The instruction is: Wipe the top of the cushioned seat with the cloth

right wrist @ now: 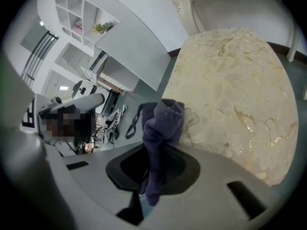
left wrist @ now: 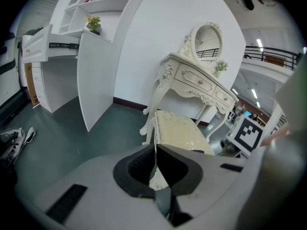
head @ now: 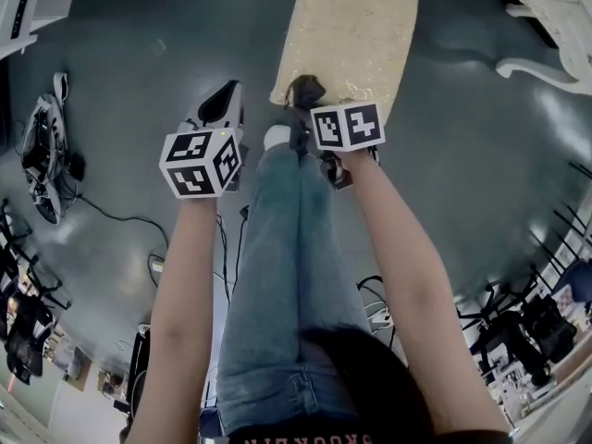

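The cushioned seat [head: 347, 35] is a cream and gold patterned pad, at the top middle of the head view. My right gripper [head: 305, 109] is shut on a dark purple cloth [head: 305, 89], which hangs over the seat's near edge. In the right gripper view the cloth [right wrist: 163, 128] stands up from between the jaws, bunched at the top, with the seat [right wrist: 230, 99] just beyond it. My left gripper [head: 222, 95] hangs over the floor left of the seat, shut with nothing in it. Its view shows the jaws closed in a thin line and the seat [left wrist: 180, 133] ahead.
A white carved dressing table [left wrist: 201, 75] with an oval mirror stands behind the seat, its leg [head: 546, 63] at the head view's top right. A white partition [left wrist: 100, 75] is to the left. Equipment [head: 42, 155] and cables lie on the grey floor. The person's jeans-clad legs [head: 277, 276] reach the seat.
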A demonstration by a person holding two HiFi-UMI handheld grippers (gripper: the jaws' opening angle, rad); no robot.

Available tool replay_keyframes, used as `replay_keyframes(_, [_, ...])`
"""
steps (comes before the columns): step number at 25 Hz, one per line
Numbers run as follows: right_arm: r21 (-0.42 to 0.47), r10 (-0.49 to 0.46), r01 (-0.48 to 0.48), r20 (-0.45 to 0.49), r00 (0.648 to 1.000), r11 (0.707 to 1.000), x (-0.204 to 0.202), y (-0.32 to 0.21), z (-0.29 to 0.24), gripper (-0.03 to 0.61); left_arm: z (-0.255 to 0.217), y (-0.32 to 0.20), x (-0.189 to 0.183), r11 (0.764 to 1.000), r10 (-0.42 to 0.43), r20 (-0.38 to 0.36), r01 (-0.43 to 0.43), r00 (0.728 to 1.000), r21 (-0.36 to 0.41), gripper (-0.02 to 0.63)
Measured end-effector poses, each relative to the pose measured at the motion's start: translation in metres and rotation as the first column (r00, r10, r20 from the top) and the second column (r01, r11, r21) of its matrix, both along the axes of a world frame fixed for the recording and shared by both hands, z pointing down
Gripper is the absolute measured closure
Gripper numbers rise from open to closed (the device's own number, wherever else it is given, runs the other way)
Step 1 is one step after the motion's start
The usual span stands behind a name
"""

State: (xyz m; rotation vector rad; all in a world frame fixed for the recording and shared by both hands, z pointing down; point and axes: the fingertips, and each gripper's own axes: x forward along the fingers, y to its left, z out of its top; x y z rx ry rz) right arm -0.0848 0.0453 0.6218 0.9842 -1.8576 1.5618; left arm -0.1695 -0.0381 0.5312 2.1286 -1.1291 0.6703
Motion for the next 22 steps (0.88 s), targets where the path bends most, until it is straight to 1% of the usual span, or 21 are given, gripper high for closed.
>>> replay_keyframes(7, [0.016,-0.024,0.023,0.033,0.999,1.0,-0.028,-0.013,0.001,0.546,-0.001,-0.007,-0.018,1.0,-0.013,0.013,0.013,1.0,0.012,0.603])
replay_keyframes(11, [0.015,-0.022,0.022,0.043,0.999,1.0,-0.041,-0.017,0.004,0.546,0.006,-0.002,-0.036,1.0,-0.026,0.034,0.026,0.999,0.001,0.603])
replay_keyframes(14, [0.014,-0.008,0.008,0.056,0.998,1.0,-0.047,-0.021,0.005,0.546,0.007,-0.001,-0.044,1.0,-0.024,0.047,0.024,0.999,0.002,0.603])
replay_keyframes(18, [0.01,0.014,-0.015,0.078,0.997,1.0,-0.053,-0.025,0.006,0.546,0.003,-0.002,-0.045,1.0,-0.023,0.047,0.022,0.999,0.011,0.603])
replay_keyframes(22, [0.003,0.064,-0.065,0.09,0.994,0.998,-0.057,-0.031,-0.001,0.546,-0.007,-0.006,-0.046,0.999,-0.013,0.054,0.011,0.998,0.03,0.603])
